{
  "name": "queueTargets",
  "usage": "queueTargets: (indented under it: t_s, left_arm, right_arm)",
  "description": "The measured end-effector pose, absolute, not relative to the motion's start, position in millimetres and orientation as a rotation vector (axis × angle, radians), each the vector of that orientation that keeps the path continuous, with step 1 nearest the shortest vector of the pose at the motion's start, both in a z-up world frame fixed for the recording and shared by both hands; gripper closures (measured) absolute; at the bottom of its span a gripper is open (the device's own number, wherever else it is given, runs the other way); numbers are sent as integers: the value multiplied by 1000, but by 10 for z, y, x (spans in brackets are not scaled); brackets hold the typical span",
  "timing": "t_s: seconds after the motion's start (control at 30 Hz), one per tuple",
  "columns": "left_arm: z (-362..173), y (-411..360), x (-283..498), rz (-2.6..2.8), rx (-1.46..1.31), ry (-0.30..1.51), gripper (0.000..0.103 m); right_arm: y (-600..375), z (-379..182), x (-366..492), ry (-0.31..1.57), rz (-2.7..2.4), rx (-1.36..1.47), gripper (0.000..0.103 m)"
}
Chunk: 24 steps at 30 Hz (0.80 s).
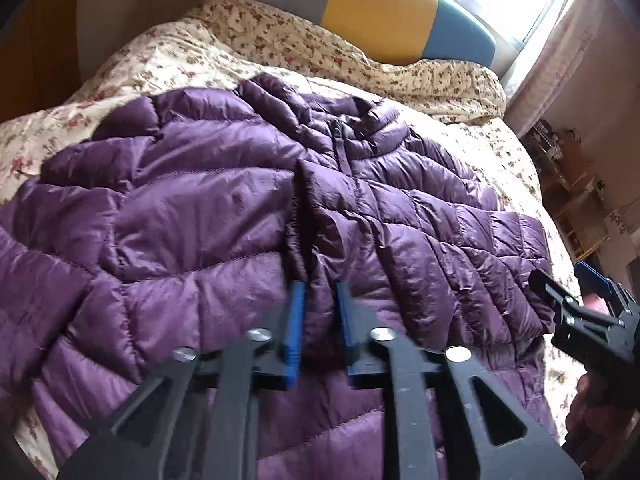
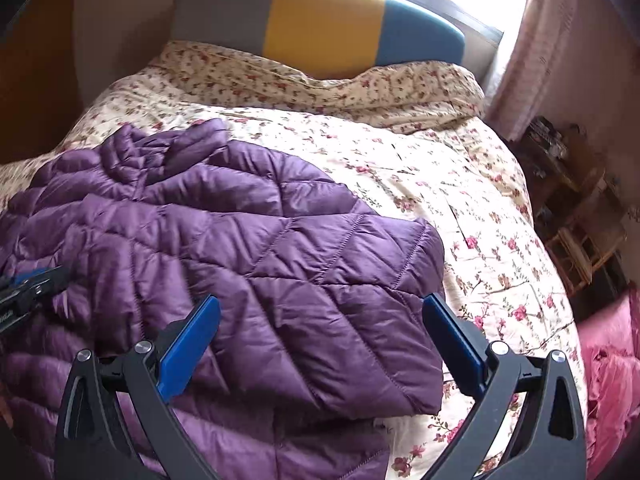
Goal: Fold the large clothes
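A: Item one, the bed (image 2: 460,184), floral cover, headboard (image 2: 320,20) in grey, yellow and blue at its far edge. What lay on it?

B: One purple quilted down jacket (image 1: 224,216), spread over the near half of the bed, collar towards the headboard, one flank reaching close to the bed's right edge. In the right wrist view a sleeve or side panel (image 2: 320,280) was lying doubled across the body.

A: Handling?

B: Judged light, soft and puffy, with a slick shiny shell. Likely to slide on itself and spring back from a fold. Best hold judged to be at seams, hem or the zip placket (image 1: 304,216), where the fabric is thin enough to pinch.

A: The tools?

B: Left tool (image 1: 320,292): blue pads drawn close together over the placket near the near edge of the bed. The jaws were all but closed; a ridge of fabric stood between them, and whether it was truly pinched could not be made out. Right tool (image 2: 320,320): jaws spread wide, nothing held, hovering over the doubled panel beside the bed's right edge.

A: Hidden or unclear?

B: The jacket's near hem was cut off behind the tools. The left sleeve ran out of frame. The shelf clutter (image 2: 560,184) past the right edge was too small to name. Pink cloth (image 2: 612,360) at the lower right: partly seen, kind unknown.
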State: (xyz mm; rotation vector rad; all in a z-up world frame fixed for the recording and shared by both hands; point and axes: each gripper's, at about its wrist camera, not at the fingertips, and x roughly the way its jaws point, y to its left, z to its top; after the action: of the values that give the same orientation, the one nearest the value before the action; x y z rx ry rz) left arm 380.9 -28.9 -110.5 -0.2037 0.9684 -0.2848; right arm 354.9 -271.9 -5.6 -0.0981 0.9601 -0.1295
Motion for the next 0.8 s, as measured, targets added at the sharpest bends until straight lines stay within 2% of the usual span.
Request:
queueTargets:
  t_s: [0.67,0.73,0.77,0.8]
  left_arm:
    - [-1105,371,3525,-95,-199,881,93]
    - [-1055,407,3458,-77,-216,855,78]
    - [-994,422,3404,-62,-232,823,43]
    - [-937,436,3357,-63,-254,782,16]
  right_arm:
    - [-2375,-671,3928,1016,-22,2,2]
    - [-2366,-725,3945,1016,-24,10,2]
    - [-2361,-753,3950,1015,-25,10,2]
    - [-2357,-779,3950,1015,-25,10,2]
